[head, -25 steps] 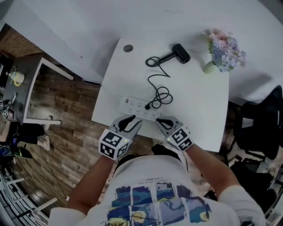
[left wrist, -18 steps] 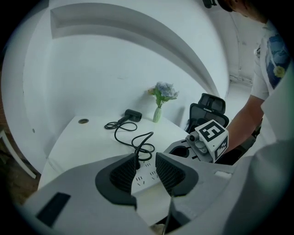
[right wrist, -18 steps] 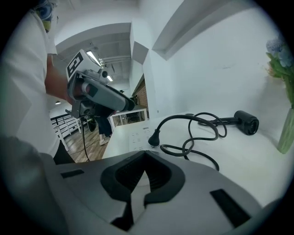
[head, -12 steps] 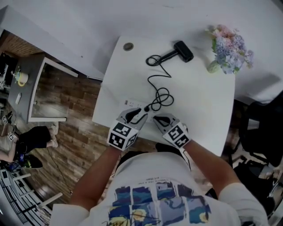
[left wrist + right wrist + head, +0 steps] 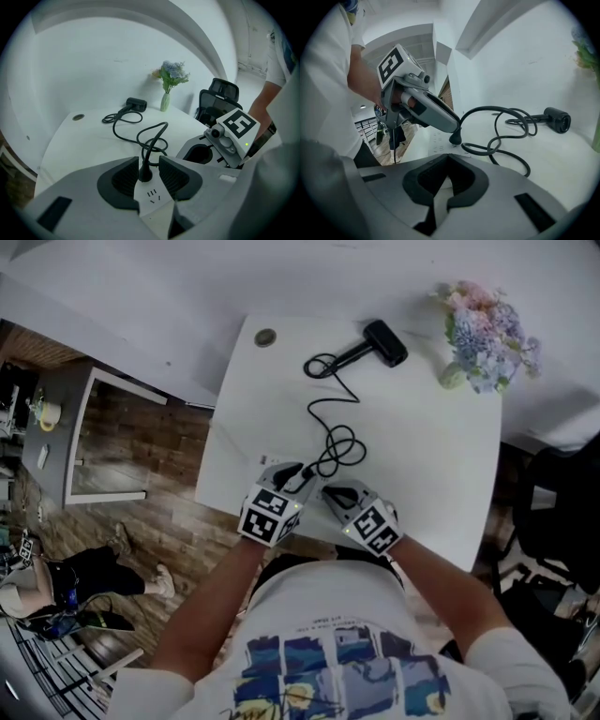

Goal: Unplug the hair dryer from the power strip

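A white power strip lies near the front edge of the white table. A black plug stands in it, and its cord loops back to the black hair dryer at the far side. My left gripper is shut on the plug, one pad on each side. In the right gripper view its tips pinch the plug. My right gripper is shut on the strip's near end, just right of the left one. The grippers hide most of the strip in the head view.
A vase of flowers stands at the table's far right corner. A round cable grommet sits at the far left corner. A black chair is right of the table, and wooden floor lies to the left.
Both grippers moved forward onto the power strip. The left one went from the strip's near edge to the plug and closed round it. The right one settled on the strip.
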`<move>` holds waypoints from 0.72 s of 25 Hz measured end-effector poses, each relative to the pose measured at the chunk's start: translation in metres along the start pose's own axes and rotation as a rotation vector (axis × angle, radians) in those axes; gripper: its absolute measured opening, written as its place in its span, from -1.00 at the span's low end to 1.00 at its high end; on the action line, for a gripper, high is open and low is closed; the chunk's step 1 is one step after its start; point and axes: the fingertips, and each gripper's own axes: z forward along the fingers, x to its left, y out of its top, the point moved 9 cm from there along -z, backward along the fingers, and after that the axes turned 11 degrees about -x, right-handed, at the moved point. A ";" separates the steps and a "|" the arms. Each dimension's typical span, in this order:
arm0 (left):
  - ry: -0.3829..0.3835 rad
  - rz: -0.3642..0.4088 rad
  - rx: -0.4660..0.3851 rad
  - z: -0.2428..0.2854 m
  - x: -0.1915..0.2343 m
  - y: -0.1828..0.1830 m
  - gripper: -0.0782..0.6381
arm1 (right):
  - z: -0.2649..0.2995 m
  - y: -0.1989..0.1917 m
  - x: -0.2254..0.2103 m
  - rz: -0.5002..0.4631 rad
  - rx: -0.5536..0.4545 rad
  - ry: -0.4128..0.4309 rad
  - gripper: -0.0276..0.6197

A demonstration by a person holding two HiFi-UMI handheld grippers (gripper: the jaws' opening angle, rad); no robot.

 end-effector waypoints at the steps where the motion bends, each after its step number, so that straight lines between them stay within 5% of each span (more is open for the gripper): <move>1: 0.000 0.001 0.005 0.002 0.000 -0.001 -0.40 | 0.000 0.000 0.001 -0.005 -0.001 -0.003 -0.91; 18: 0.028 0.005 0.032 0.014 0.004 -0.007 -0.59 | 0.000 -0.002 0.004 -0.039 -0.013 -0.029 -0.93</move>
